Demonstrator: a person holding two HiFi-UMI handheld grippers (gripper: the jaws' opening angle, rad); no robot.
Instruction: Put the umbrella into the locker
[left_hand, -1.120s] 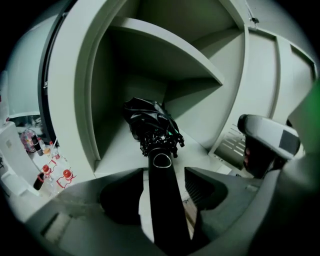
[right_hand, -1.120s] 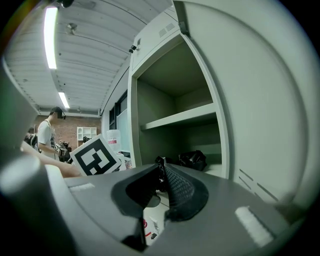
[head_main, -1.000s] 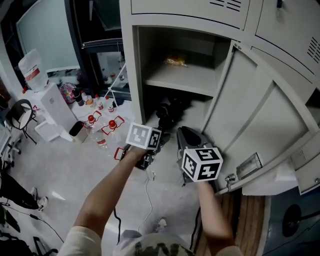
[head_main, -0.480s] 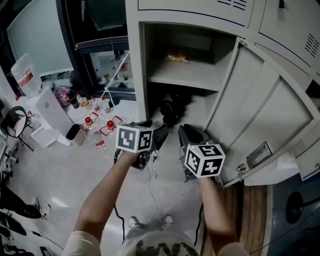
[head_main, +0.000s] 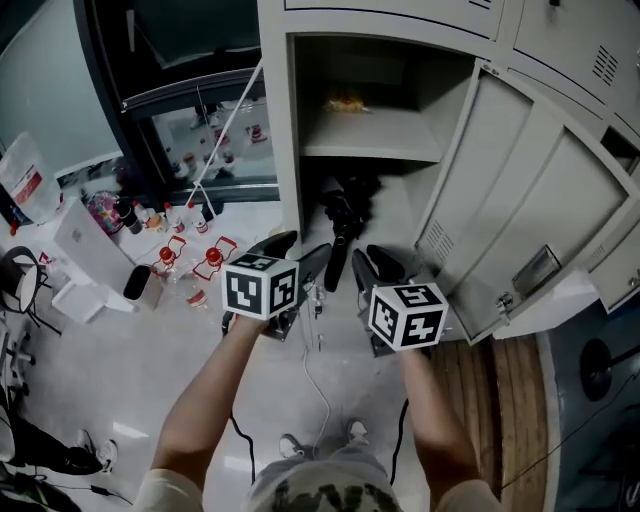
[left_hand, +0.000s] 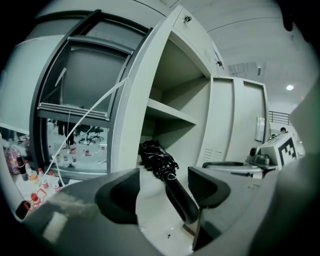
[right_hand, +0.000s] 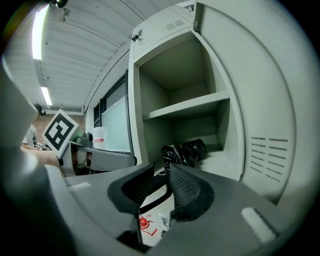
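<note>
The black folded umbrella (head_main: 345, 200) lies in the lower compartment of the open grey locker (head_main: 370, 135), with its handle sticking out over the front edge. In the left gripper view the umbrella (left_hand: 157, 159) points its handle toward me. My left gripper (head_main: 298, 255) (left_hand: 162, 187) stands open in front of it, and its pads do not touch the handle. My right gripper (head_main: 378, 262) (right_hand: 161, 182) is just right of the handle and its jaws are opening. The umbrella (right_hand: 185, 152) shows beyond the narrow gap, its handle in the gap with neither pad pressing on it.
The locker door (head_main: 510, 210) hangs open at the right. A small yellow item (head_main: 347, 102) lies on the upper shelf. Bottles (head_main: 190, 260) and a white dispenser (head_main: 85, 240) stand on the floor at the left. A cable (head_main: 315, 370) runs across the floor below the grippers.
Both grippers have drawn back a little from the locker, and the left one has risen. The umbrella stays lying in the lower compartment.
</note>
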